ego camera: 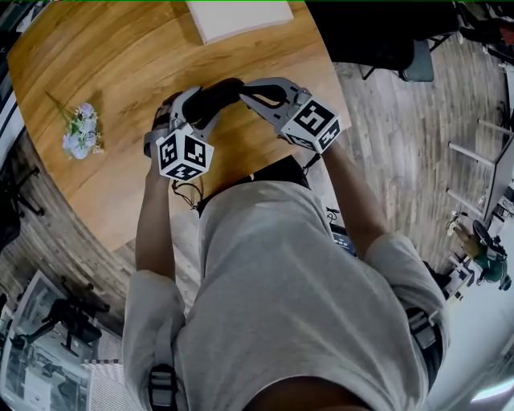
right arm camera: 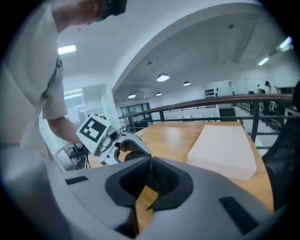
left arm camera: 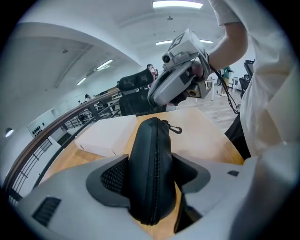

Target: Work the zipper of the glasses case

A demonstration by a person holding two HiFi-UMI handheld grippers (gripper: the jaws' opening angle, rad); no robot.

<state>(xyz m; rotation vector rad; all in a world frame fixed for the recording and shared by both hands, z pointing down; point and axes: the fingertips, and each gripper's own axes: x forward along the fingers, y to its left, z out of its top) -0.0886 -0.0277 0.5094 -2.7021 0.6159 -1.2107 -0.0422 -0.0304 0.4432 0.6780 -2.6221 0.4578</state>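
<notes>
While the wooden table point(ego camera: 120, 68) and its white box point(ego camera: 241, 18) lie below, the glasses case point(left arm camera: 151, 150) sits clamped across its middle between the pads of my left gripper point(left arm camera: 150, 180), with the zipper point(left arm camera: 157, 187) facing me. The right gripper point(right arm camera: 149, 161) hangs near the case's far end, jaws together on nothing. I judge the case light, semi-stiff and slightly slick, so grip the body, never the seam. Pinch the small pull point(left arm camera: 175, 128) at the far tip

The left gripper point(left arm camera: 151, 176) clamps a black glasses case point(left arm camera: 149, 145) between its pads — zipper point(left arm camera: 156, 183) facing the camera, clasp point(left arm camera: 174, 128) at the far end. Beyond — the right gripper point(left arm camera: 171, 91); a white box point(left arm camera: 105, 136) lies on the wooden table point(left arm camera: 204, 138).
</notes>
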